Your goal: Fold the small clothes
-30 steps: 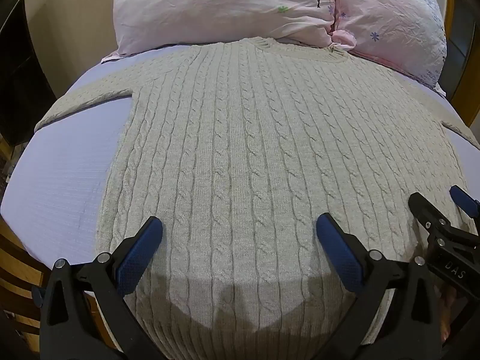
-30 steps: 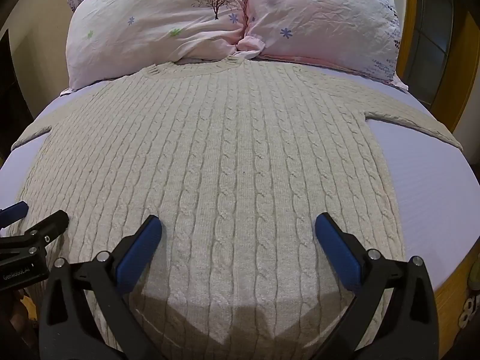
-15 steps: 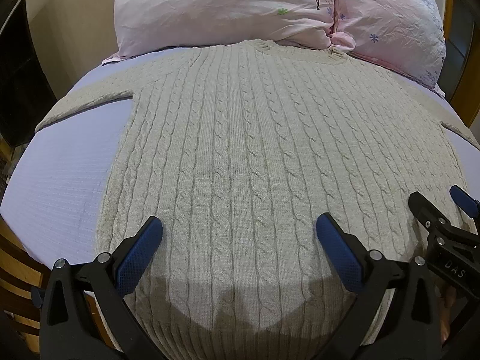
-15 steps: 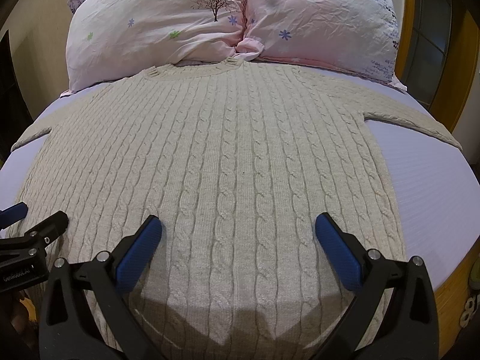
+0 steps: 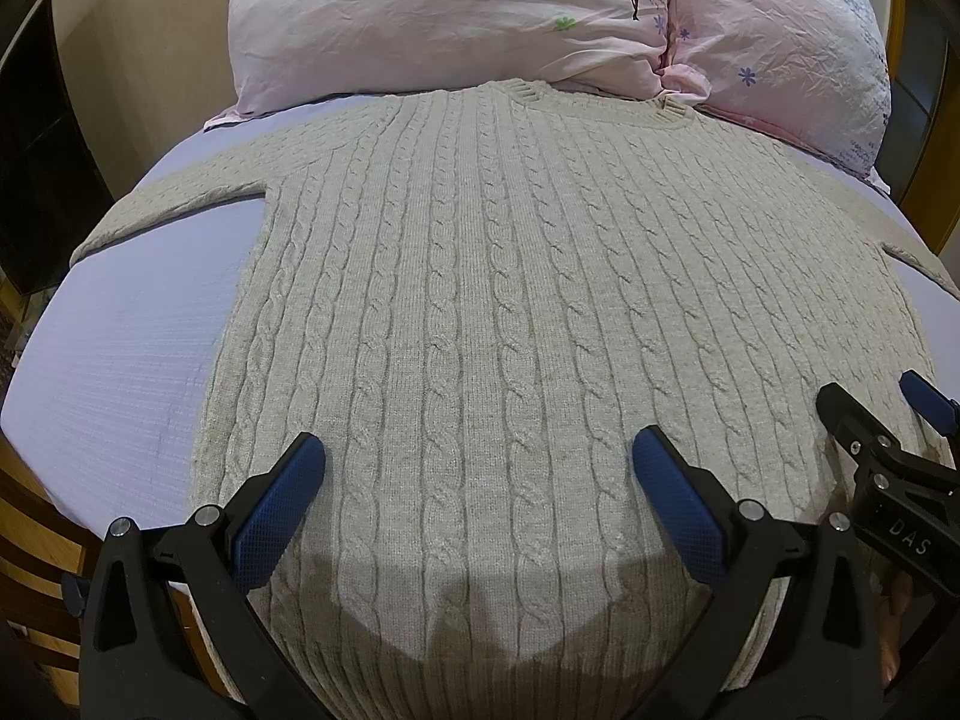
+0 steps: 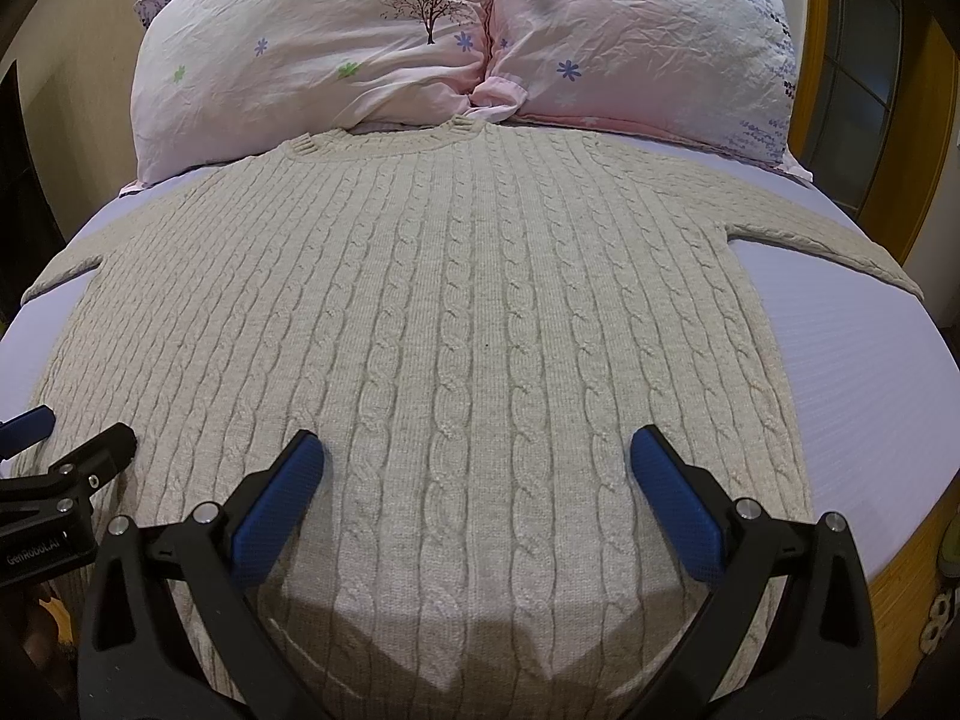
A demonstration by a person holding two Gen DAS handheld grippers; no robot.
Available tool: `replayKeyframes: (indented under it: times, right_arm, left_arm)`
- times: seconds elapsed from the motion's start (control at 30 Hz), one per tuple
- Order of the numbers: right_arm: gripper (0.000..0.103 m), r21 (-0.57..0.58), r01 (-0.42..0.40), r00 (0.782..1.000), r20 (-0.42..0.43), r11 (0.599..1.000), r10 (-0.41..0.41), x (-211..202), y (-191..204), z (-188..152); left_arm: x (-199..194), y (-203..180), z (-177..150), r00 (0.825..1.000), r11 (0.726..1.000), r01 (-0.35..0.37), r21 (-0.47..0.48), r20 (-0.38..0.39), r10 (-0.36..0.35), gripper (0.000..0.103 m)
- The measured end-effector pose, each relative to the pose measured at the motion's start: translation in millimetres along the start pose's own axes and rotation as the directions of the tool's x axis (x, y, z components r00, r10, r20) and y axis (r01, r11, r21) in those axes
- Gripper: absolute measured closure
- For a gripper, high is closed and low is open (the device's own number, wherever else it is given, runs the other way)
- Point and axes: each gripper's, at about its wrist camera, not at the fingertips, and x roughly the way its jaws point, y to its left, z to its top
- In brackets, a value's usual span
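A beige cable-knit sweater (image 5: 510, 300) lies flat on the bed, collar toward the pillows, sleeves spread to both sides. It also fills the right wrist view (image 6: 468, 324). My left gripper (image 5: 480, 480) is open and empty, hovering over the sweater's lower left part near the hem. My right gripper (image 6: 477, 480) is open and empty over the lower right part. The right gripper shows at the right edge of the left wrist view (image 5: 870, 420); the left gripper shows at the left edge of the right wrist view (image 6: 66, 444).
The bed has a lavender sheet (image 5: 120, 348). Two pink flowered pillows (image 6: 336, 48) lie at the head, touching the collar. A wooden bed frame (image 6: 894, 570) runs along the right side. Dark furniture (image 5: 30, 180) stands at the left.
Both views have crept slightly forward and down toward the sweater. Both grippers stay open and empty; the sweater has not moved.
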Motion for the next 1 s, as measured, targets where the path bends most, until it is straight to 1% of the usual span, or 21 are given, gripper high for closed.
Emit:
replayKeyframes:
  times: [1.0]
  right_arm:
    - [0.002,0.001,0.000,1.000,0.005,1.000,0.000,-2.2,-2.2,-0.1]
  left_arm:
    - [-1.9,1.5,-2.2,1.000,1.000,0.000,0.000,0.007,0.000,0.001]
